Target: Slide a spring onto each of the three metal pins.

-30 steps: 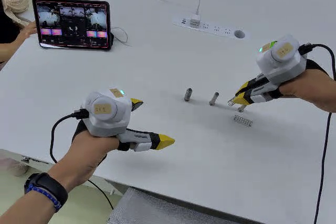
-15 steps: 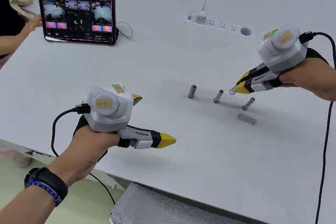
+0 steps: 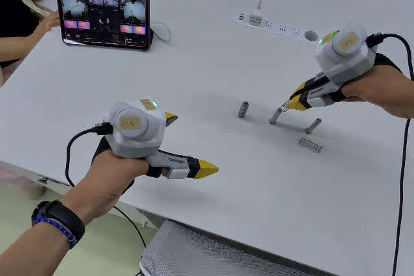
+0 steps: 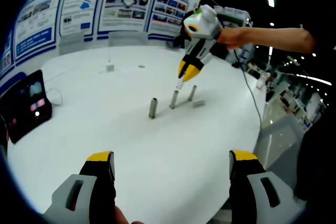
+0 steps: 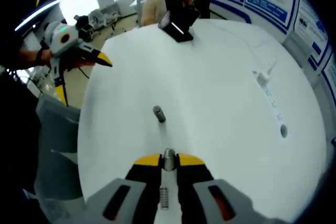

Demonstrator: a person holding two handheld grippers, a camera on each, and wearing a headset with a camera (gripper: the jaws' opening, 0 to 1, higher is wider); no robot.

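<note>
Head view: we saw the right gripper (image 3: 294, 103) reaching down at a slant over the white table (image 3: 194, 69). Its jaws were pressed together on a spring (image 3: 285, 108) whose free end hung at the top of the middle pin (image 3: 276, 117). In the right gripper view, the spring (image 5: 164, 195) lay between the closed jaws, in line with the middle pin (image 5: 168, 156) just beyond the tips. We could not tell whether the coil had started over the pin. The left gripper (image 3: 188, 145) hung well apart from the pins, nearer the person. Its jaws were spread wide and held nothing, and the left gripper view showed the same.

We judged the task about a third done. The first pin (image 3: 243, 109), on the left of the row, looked already sleeved in a coil. The middle pin was the one in hand. The third pin (image 3: 314, 125) stood bare. A loose spring (image 3: 310, 145) lay flat on the table just beside it, not yet picked up or threaded.
</note>
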